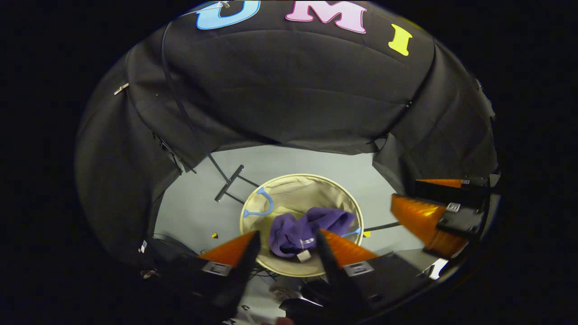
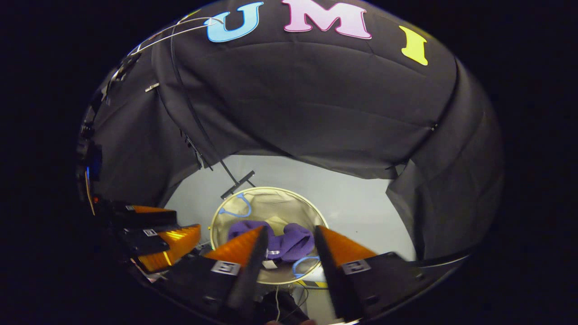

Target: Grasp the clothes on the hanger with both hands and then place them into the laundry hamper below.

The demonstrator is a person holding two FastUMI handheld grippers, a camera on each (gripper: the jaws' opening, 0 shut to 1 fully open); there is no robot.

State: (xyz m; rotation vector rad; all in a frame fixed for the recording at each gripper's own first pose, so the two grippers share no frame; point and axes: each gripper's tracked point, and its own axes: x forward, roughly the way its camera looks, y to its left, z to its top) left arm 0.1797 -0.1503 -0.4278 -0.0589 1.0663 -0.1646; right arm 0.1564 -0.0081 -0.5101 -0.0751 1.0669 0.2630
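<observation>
A purple garment (image 1: 300, 228) lies bunched inside the round beige laundry hamper (image 1: 289, 185) on the floor below me. My left gripper (image 1: 287, 238) hangs above the hamper, open, with nothing between its fingers. In the left gripper view the right gripper (image 1: 408, 198) shows at the right edge, also above the hamper's side. In the right gripper view the same purple garment (image 2: 293, 243) rests in the hamper (image 2: 271, 203), and my right gripper (image 2: 287, 232) is open over it, holding nothing. The left gripper (image 2: 180, 230) shows at the lower left there.
The hamper has blue loop handles (image 1: 264, 203) and stands on a pale grey floor (image 1: 307, 160). A black stand foot (image 1: 229, 183) rests on the floor behind the hamper. A white wire hanger (image 2: 176, 29) hangs at the upper left. Black cloth walls surround the space.
</observation>
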